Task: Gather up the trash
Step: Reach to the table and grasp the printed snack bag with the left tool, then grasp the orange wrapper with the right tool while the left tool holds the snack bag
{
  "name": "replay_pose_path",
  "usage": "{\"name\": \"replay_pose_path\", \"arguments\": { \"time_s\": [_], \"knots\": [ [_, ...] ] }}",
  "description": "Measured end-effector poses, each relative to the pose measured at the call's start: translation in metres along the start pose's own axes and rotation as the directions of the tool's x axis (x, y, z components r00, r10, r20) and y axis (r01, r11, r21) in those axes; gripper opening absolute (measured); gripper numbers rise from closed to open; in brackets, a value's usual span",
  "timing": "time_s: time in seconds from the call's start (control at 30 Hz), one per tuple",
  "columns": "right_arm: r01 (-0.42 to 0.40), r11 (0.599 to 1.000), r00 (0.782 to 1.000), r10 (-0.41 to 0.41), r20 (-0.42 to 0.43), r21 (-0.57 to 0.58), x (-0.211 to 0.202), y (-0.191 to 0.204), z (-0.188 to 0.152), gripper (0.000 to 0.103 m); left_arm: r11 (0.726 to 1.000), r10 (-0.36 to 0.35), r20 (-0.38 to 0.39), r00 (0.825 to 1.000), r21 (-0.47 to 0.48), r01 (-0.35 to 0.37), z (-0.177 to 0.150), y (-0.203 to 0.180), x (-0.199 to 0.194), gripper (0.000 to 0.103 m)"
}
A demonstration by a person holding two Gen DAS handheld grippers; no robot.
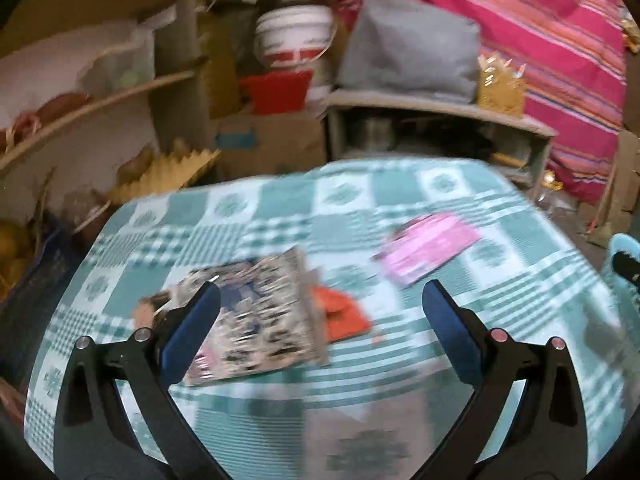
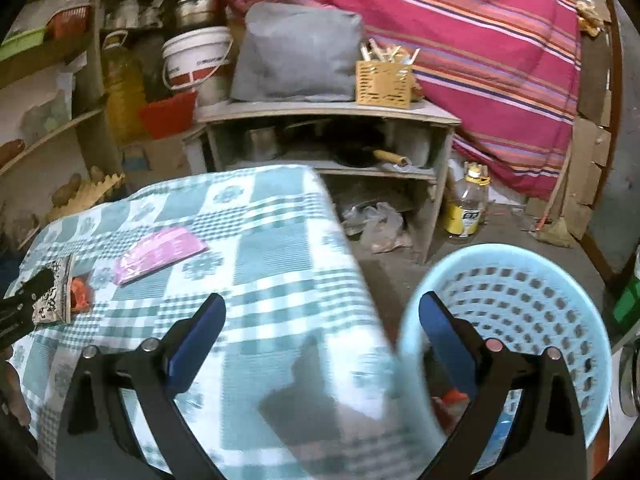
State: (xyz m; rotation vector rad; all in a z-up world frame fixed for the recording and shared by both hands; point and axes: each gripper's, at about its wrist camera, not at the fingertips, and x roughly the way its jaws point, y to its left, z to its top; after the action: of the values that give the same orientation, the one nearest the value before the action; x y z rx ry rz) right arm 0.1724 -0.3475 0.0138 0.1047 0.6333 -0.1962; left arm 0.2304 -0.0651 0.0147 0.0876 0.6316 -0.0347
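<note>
Trash lies scattered on the tabletop [image 1: 400,208], which is covered in a green-and-white checked cloth and serves as the landmark for everything else. Beyond its far edge stand a low wooden shelf unit [image 2: 328,114] carrying a grey cushion [image 2: 296,52] and a small yellow slatted box [image 2: 384,82], with a pink striped blanket [image 2: 480,40] hanging behind them. Off the tabletop's right edge, and lower, sits a pale blue perforated basket [image 2: 520,280] with a few bits, one of them red, visible in its bottom. On the cloth itself, the largest piece is a flat patterned wrapper [image 1: 260,312] printed in black and beige, lying toward the left side. A pink packet [image 1: 430,248] lies further toward the right and far side, apart from the wrapper. A small orange-red scrap [image 1: 340,316] sits just beside the wrapper's right edge. The left gripper [image 1: 320,300] hangs over the wrapper and the scrap with its jaws spread wide and nothing between the blue pads; whether the left pad touches the wrapper cannot be told through the blur. The right gripper [image 2: 322,312] hangs over the tabletop's right edge, one finger in front of the cloth and the other in front of the basket, jaws wide apart and holding nothing.
</note>
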Motion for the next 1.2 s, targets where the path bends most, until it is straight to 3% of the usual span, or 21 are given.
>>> {"name": "replay_pose_path", "arguments": {
  "time_s": [0.23,0.4,0.53,0.57,0.63,0.77,0.83,1.0,1.2],
  "knots": [
    [-0.060,0.998,0.997,0.062,-0.054,0.035,0.023,0.036,-0.001,0.095,0.999,0.008,-0.170,0.985,-0.039,-0.015,-0.017,0.037,0.044,0.097],
    [-0.078,0.997,0.994,0.077,-0.075,-0.013,0.034,0.063,-0.003,0.095,0.994,-0.033,-0.224,0.974,-0.112,0.008,-0.017,0.050,0.059,0.098],
    [-0.089,0.995,0.992,0.086,-0.093,-0.035,0.039,0.075,-0.004,0.095,0.994,-0.042,-0.232,0.972,-0.105,0.018,-0.017,0.048,0.063,0.096],
    [-0.091,0.995,0.991,0.087,-0.097,-0.040,0.040,0.077,-0.005,0.095,0.994,-0.047,-0.230,0.972,-0.102,0.024,-0.017,0.047,0.063,0.094],
    [-0.093,0.995,0.991,0.088,-0.100,-0.047,0.040,0.079,-0.005,0.095,0.992,-0.096,-0.225,0.970,-0.102,0.074,-0.018,0.044,0.060,0.068],
    [-0.096,0.993,0.990,0.088,-0.109,-0.068,0.040,0.084,-0.006,0.095,0.988,-0.148,-0.220,0.964,-0.076,0.135,-0.020,0.037,0.056,0.047],
    [-0.096,0.993,0.990,0.087,-0.114,-0.075,0.041,0.086,-0.008,0.095,0.982,-0.184,-0.219,0.958,-0.072,0.172,-0.020,0.035,0.053,0.029],
    [-0.098,0.991,0.989,0.087,-0.119,-0.089,0.040,0.090,-0.010,0.095,0.978,-0.208,-0.217,0.954,-0.075,0.196,-0.021,0.038,0.048,0.018],
    [-0.112,0.989,0.988,0.101,-0.113,-0.098,0.040,0.101,-0.010,0.095,0.977,-0.207,-0.167,0.964,-0.095,0.193,-0.015,0.054,0.031,0.015]
  ]
}}
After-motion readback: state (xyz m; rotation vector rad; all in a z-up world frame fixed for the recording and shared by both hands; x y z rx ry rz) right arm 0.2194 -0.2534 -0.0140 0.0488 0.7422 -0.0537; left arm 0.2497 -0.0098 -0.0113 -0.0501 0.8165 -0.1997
